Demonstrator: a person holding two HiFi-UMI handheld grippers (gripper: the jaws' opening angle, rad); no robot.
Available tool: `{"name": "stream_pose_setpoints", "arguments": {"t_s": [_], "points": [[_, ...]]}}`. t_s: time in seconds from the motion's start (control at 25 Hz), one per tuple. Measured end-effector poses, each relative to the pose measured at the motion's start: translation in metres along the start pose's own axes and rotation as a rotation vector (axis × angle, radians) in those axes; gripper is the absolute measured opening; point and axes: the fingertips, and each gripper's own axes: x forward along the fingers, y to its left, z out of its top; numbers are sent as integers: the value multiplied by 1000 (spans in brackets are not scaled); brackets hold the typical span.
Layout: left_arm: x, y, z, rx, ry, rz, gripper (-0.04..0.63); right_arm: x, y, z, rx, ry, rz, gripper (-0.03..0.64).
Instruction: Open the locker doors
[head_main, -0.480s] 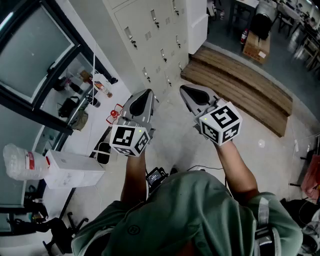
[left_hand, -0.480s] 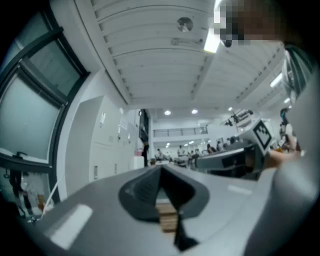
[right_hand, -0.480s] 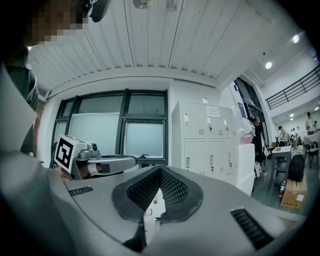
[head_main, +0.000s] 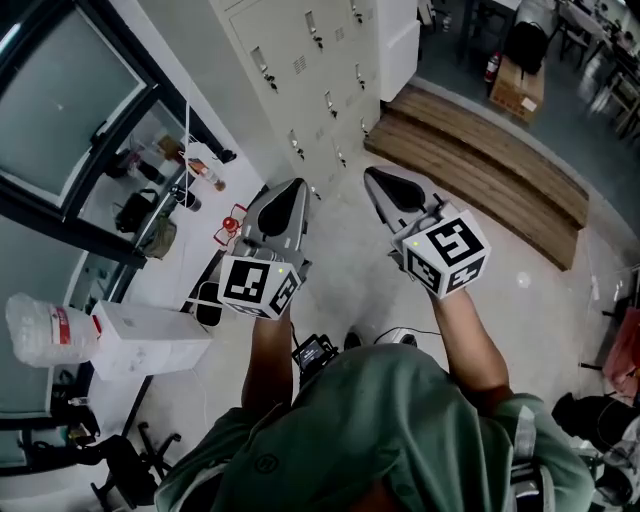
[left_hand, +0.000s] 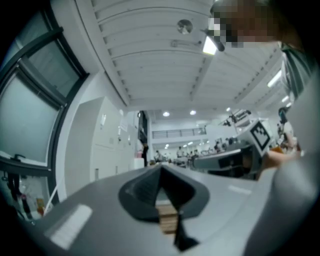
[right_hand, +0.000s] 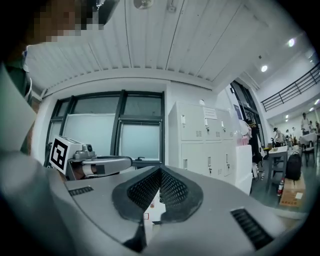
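Jaws shut on both, left gripper (head_main: 284, 195) and right gripper (head_main: 378, 182): tips met, nothing between them. Held side by side, well short of the lockers (head_main: 300, 60) and aimed roughly their way.

Nothing of the task done, judging by the scene: every door closed flush, none touched. All of it left to do: closing the gap, catching a latch, swinging each door out.

Pale painted sheet metal, flat rectangular doors stacked in a grid, each with a small latch (head_main: 262, 72) and a short louvred vent. Hard and smooth, probably slick; only those small latches to bite on.

Just at the foot of the lockers, a low stepped platform (head_main: 480, 170) of long brown planks, grain running lengthwise. Further out past the lockers' end, a cardboard box (head_main: 517, 92). On their other side, a dark-framed window (head_main: 70, 110), then a white oblong carton (head_main: 150, 338) and a crinkled clear plastic bag (head_main: 40, 325). Below and in front of the lockers, pale glossy floor (head_main: 340, 270).

Nearest the camera, smooth grey moulded shells, black mesh-textured pads (right_hand: 172, 190), white cubes with black square markers.
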Motion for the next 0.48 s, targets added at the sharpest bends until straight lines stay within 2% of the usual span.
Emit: {"name": "stream_pose_setpoints", "arguments": {"t_s": [0.48], "points": [[3, 58, -18, -23, -13, -33, 0, 48, 6, -13, 8, 20, -50, 5]]}}
